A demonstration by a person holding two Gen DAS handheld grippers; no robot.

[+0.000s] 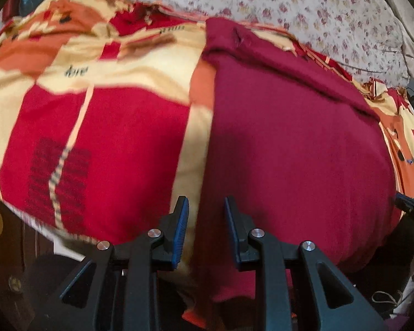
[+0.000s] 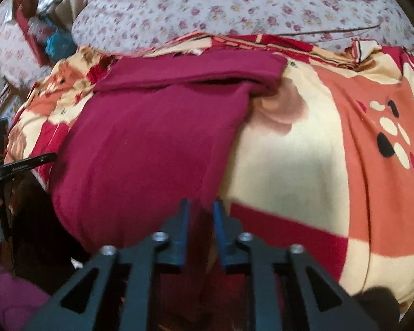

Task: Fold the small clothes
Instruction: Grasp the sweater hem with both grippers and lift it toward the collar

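Garment, maroon knit (image 1: 289, 138), lay flat on patterned red, cream and orange bedspread (image 1: 110, 124), running from 6 o'clock up to 12 o'clock in my left wrist view and filling the 3 o'clock half. Its far end was folded over into a band near 12 o'clock. My left gripper (image 1: 206, 201) pointed steeply down at the near left edge of the garment. Its jaws stood spread with a clear gap, blue pads not pressing anything, and the cloth edge showed in the gap below them.

In my right wrist view the same garment (image 2: 151, 138) sat at 9 to 11 o'clock, folded band at 12 o'clock, bare bedspread (image 2: 289, 151) out to 3 o'clock. My right gripper (image 2: 201, 204) was over the near right edge. Its jaws stood parted by a narrow gap with maroon cloth seen between them; I couldn't tell if the pads touched it. Floral sheet (image 2: 234, 0) lay beyond the bedspread at 12 o'clock. Both views were a bit blurred
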